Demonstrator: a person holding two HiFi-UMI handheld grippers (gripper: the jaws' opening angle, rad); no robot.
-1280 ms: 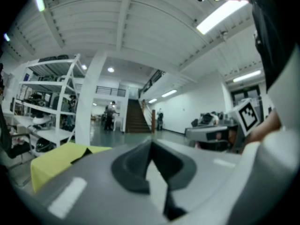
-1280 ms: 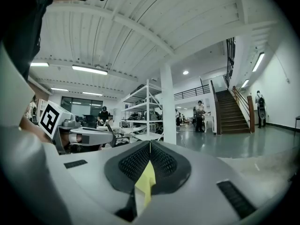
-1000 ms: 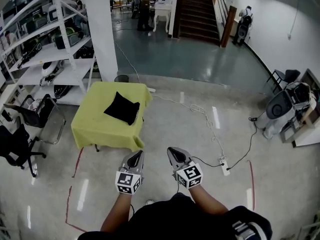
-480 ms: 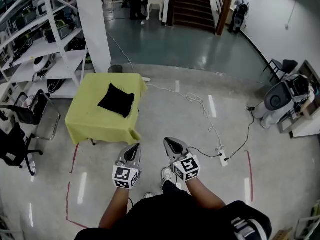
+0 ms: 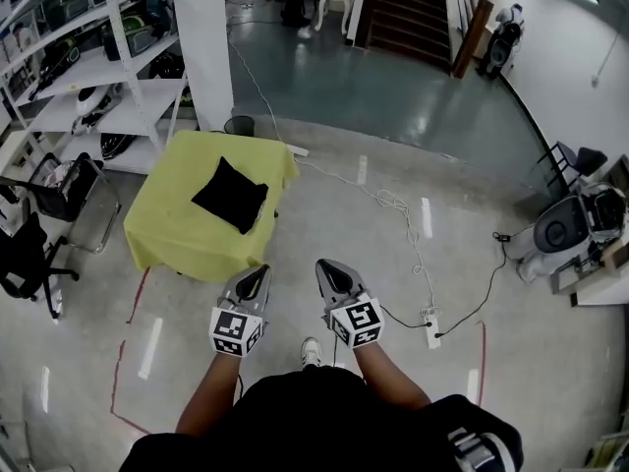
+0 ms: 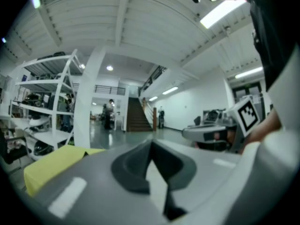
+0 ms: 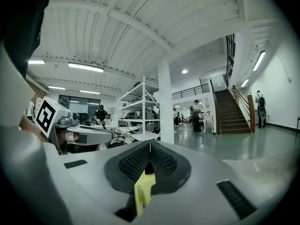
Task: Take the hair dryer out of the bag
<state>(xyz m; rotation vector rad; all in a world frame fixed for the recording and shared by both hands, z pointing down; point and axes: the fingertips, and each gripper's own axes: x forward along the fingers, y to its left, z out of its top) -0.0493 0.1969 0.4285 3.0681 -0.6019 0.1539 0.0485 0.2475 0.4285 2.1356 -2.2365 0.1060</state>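
Yellow cloth [image 5: 167, 234]: it covers the small table ahead of me and to my left, hanging down over the sides. One corner of it also shows low at the left of my left gripper view.
Black bag [image 5: 229, 194]: lies flat on the cloth, turned corner-on like a diamond, on the table's right half. Nothing touches it.
Hair dryer: I cannot make it out in any view.
Left gripper [image 5: 259, 272]: my jaws are pressed together with nothing between them. I hold it out about level over the floor. In the head view its tip lines up with the near right corner of the cloth, well apart from the bag.
Right gripper [image 5: 323, 266]: my jaws meet tip to tip and carry nothing. A patch of yellow shows through the gap under the pads. It sits just beside the left one, over bare floor to the right of the table.
Marker cubes [image 5: 234, 330]: one sits on the back of each gripper, close to my wrists.
Floor [image 5: 324, 195]: pale and glossy, with red tape lines [image 5: 133, 332] near my left side.
White cable [image 5: 393, 209]: runs from the table's far corner across the floor to a power strip [image 5: 433, 327] on my right.
Shelving [image 5: 88, 77]: white racks stand behind the table on the left, next to a white pillar [image 5: 211, 47].
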